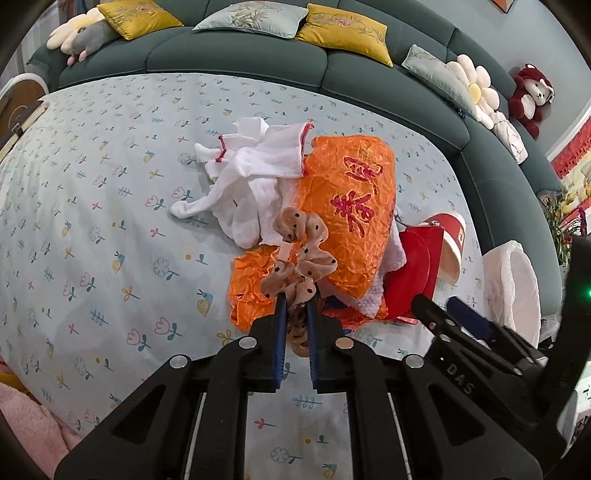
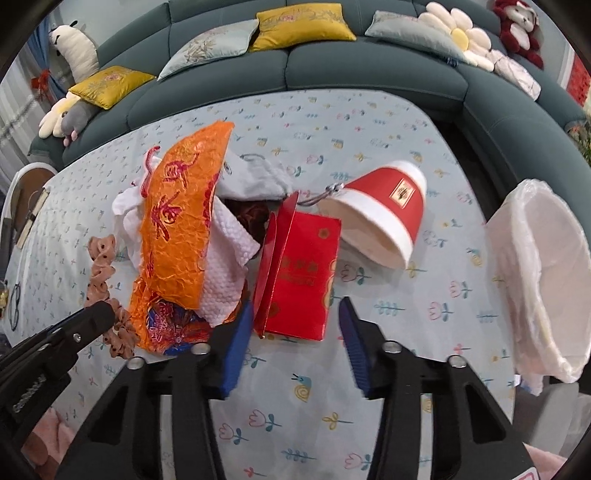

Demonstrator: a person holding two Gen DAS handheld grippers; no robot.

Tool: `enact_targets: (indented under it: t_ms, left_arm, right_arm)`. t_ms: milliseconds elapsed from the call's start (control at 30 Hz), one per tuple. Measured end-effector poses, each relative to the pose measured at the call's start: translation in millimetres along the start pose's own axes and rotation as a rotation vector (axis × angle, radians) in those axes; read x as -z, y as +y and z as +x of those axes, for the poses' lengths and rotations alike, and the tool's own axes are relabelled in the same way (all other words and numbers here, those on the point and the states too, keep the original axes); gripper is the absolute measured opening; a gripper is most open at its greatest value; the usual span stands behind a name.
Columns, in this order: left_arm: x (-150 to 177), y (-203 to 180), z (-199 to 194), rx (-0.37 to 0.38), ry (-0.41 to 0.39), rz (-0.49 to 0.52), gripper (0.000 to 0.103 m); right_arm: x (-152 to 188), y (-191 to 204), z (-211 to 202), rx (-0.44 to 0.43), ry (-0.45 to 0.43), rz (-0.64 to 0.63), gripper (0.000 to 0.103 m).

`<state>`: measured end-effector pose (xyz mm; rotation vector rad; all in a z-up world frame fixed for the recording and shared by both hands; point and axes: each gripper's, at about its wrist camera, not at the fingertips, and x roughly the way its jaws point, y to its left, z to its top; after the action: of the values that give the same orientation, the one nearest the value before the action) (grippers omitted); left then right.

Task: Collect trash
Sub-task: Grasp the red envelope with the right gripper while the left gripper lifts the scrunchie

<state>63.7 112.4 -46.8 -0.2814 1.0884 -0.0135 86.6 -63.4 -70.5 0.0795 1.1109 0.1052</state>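
Observation:
My left gripper (image 1: 295, 299) is shut on a beige polka-dot scrunchie (image 1: 299, 254), held just above the bed beside a crumpled orange foil wrapper (image 1: 351, 206). The scrunchie (image 2: 103, 273) and the wrapper (image 2: 177, 229) also show in the right wrist view. My right gripper (image 2: 295, 314) is open, its fingers either side of the near end of a red envelope (image 2: 299, 284). A red paper cup (image 2: 384, 218) lies tipped over just beyond. A white-lined trash bin (image 2: 543, 273) stands at the right bed edge.
White gloves (image 1: 255, 177) and a white textured cloth (image 2: 225, 266) lie among the pile on the floral bedsheet (image 1: 110, 221). A teal headboard with cushions (image 1: 343, 26) and plush toys curves behind. Glasses (image 2: 14, 302) lie at far left.

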Motion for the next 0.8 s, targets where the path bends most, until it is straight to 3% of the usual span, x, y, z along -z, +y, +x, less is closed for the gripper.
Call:
enact_targets:
  t_ms: [67, 133, 233, 467, 600, 767, 800]
  left_arm:
    - [-1, -1, 0, 0.004, 0.003, 0.002, 0.007]
    - [-1, -3, -2, 0.013, 0.002, 0.011, 0.007]
    - [0, -8, -5, 0.009, -0.01, 0.039, 0.007]
    - [6, -16, -16, 0.007, -0.022, 0.083, 0.007]
    - [6, -8, -20, 0.013, -0.019, 0.054, 0.007]
    - [9, 17, -14, -0.005, 0.013, -0.046, 0.023]
    - [9, 23, -11, -0.004, 0.022, -0.073, 0.032]
  right_arm:
    - [1, -3, 4, -0.023, 0.013, 0.018, 0.031]
    - [2, -6, 5, -0.048, 0.023, 0.037, 0.01]
    - [2, -8, 0, -0.065, 0.012, 0.037, 0.001]
    - [2, -19, -35, -0.081, -0.063, 0.048, 0.001]
    - [4, -31, -57, -0.067, -0.107, 0.062, 0.001]
    - [13, -43, -76, -0.047, -0.139, 0.069, 0.001]
    - [14, -44, -78, -0.047, -0.14, 0.068, 0.001]
